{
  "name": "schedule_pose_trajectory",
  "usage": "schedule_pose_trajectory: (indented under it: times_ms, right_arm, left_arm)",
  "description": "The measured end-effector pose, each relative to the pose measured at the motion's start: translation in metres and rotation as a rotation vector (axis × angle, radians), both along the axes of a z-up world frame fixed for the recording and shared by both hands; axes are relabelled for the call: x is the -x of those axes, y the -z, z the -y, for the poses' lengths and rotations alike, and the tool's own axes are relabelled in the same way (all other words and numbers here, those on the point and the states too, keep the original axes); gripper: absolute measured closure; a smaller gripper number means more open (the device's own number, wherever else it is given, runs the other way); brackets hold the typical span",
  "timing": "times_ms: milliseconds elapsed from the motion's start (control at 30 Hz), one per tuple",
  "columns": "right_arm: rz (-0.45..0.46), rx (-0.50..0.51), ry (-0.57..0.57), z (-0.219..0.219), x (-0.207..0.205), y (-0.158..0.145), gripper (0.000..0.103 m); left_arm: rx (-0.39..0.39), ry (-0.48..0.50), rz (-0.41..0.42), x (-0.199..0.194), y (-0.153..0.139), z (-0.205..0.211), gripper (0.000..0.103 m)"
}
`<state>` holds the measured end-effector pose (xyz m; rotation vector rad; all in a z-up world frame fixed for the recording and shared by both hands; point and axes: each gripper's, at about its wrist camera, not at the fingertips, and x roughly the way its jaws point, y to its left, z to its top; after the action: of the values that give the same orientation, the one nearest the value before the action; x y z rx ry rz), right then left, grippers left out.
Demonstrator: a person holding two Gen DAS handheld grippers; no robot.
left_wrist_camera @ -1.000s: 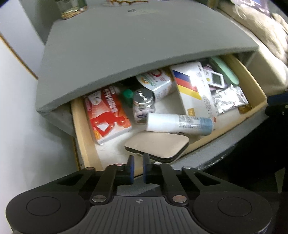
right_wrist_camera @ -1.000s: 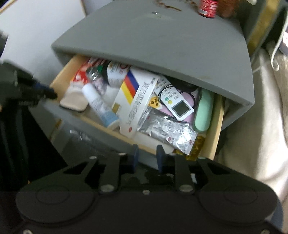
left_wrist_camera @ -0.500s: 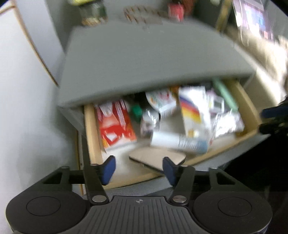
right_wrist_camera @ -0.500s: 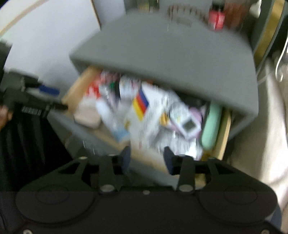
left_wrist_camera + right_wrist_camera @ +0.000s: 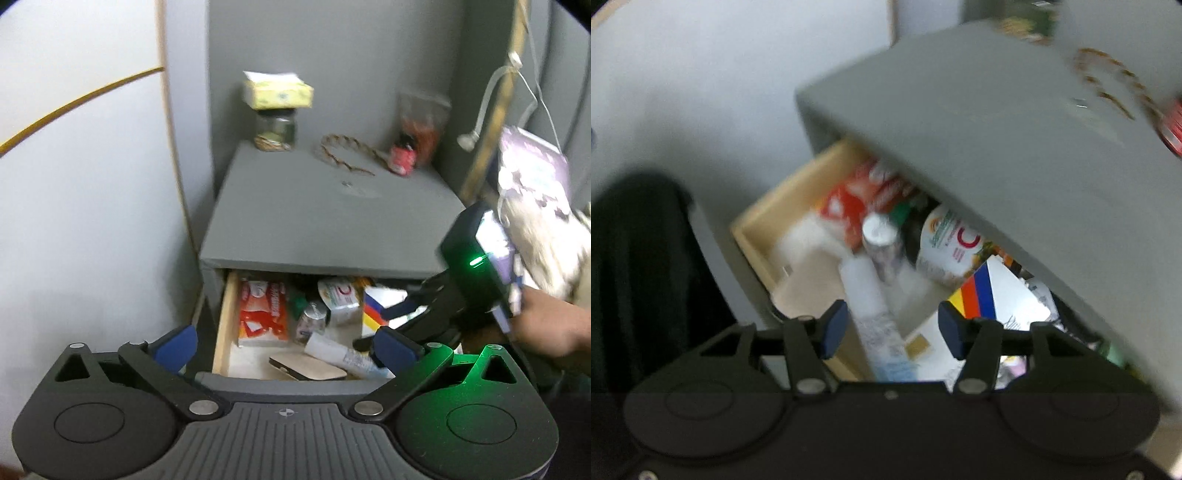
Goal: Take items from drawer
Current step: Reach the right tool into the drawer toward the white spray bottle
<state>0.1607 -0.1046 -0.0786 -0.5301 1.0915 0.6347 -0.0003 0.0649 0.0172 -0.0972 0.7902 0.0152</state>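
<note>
The cabinet top (image 5: 1015, 129) hides the drawer's (image 5: 764, 214) back half, and printing on the blurred packages is unreadable.

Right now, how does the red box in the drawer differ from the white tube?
The red box is flat and rectangular, with red and white print; the white tube is round and slim, mostly white with a pale blue end. The red box lies along the drawer's left wall, partly under the cabinet top; the white tube lies near the front, between the right gripper's open fingers. Both lie flat, ungripped.
</note>
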Motion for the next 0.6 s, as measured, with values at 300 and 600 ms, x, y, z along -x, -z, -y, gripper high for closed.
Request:
schedule_pose_trajectory:
  times_ms: [300,600]
  right_arm:
    - [-0.166,0.228,-0.186,-0.043,-0.037,0.033,0.051]
    - [-0.190,0.315,-0.177,-0.050,-0.054,0.065,0.071]
  left_arm:
    - [-0.016,0.012,0.017,0.013,0.014,0.011,0.002]
    - [0.015,0.021,0.013,0.012,0.014,0.007,0.001]
